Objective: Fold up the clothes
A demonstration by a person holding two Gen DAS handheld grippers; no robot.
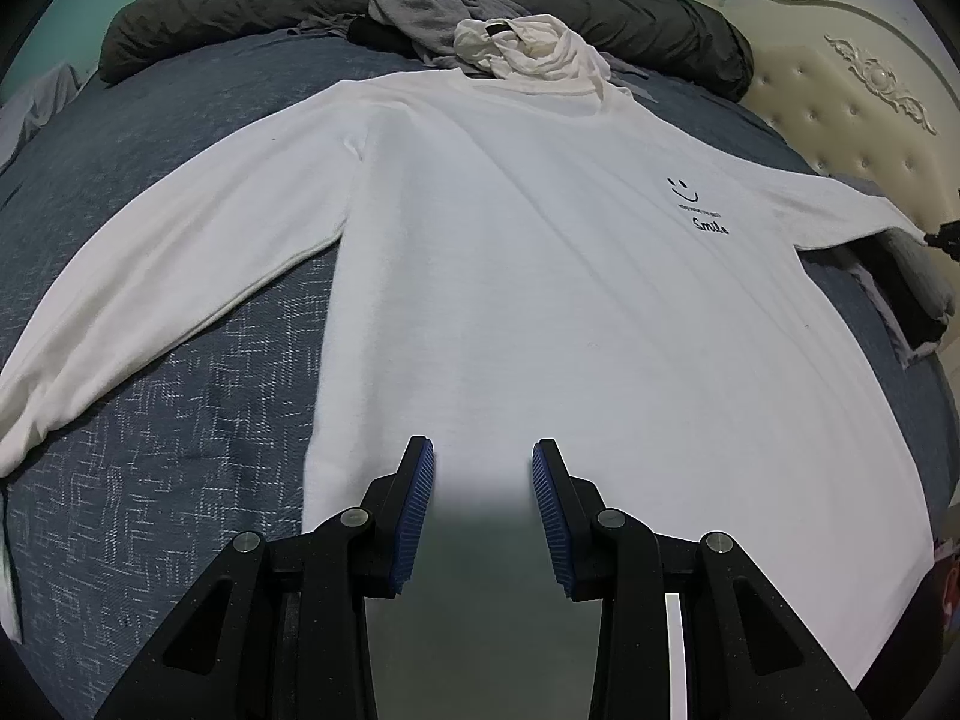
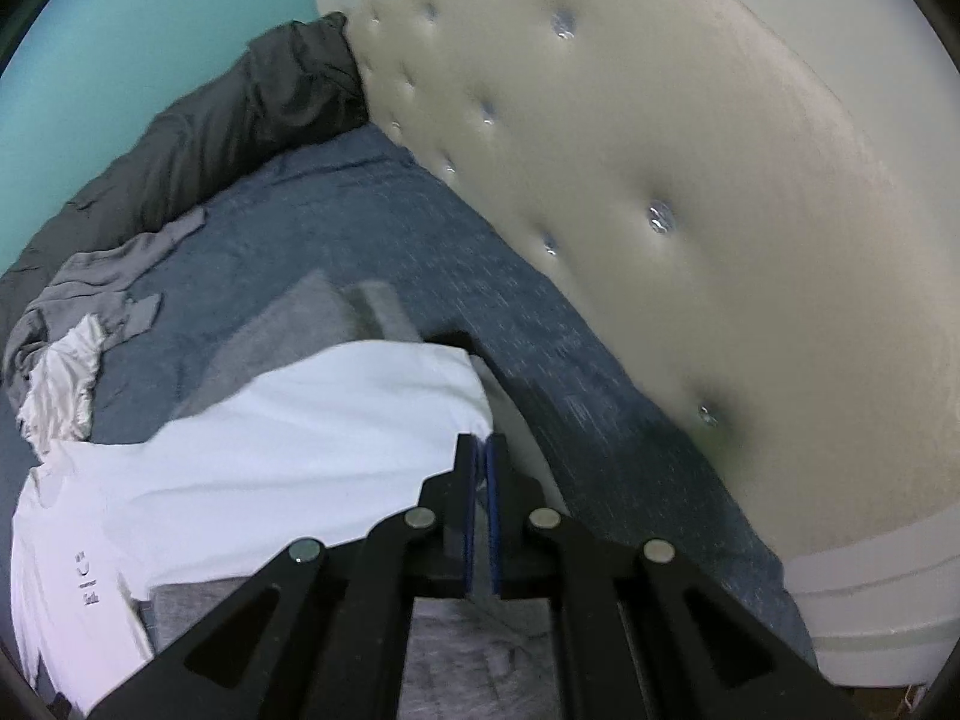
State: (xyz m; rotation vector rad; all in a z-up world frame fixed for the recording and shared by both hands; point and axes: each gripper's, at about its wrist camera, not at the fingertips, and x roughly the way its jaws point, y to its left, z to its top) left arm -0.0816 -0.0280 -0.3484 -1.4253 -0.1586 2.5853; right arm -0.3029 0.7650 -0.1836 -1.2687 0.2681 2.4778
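A white long-sleeved shirt (image 1: pixel 528 252) with a small black smile print lies spread flat, front up, on the blue bedspread (image 1: pixel 150 420). My left gripper (image 1: pixel 483 450) is open and empty, hovering over the shirt's lower hem. My right gripper (image 2: pixel 481 441) is shut on the cuff end of the shirt's right sleeve (image 2: pixel 336 414), which it holds lifted near the headboard. The right gripper shows small at the sleeve's end in the left wrist view (image 1: pixel 945 237).
A pile of grey and white clothes (image 1: pixel 480 30) lies beyond the shirt's collar, in front of a dark rolled duvet (image 1: pixel 270 6). Folded grey clothing (image 2: pixel 312 324) lies under the held sleeve. A cream tufted headboard (image 2: pixel 690 210) bounds the bed on the right.
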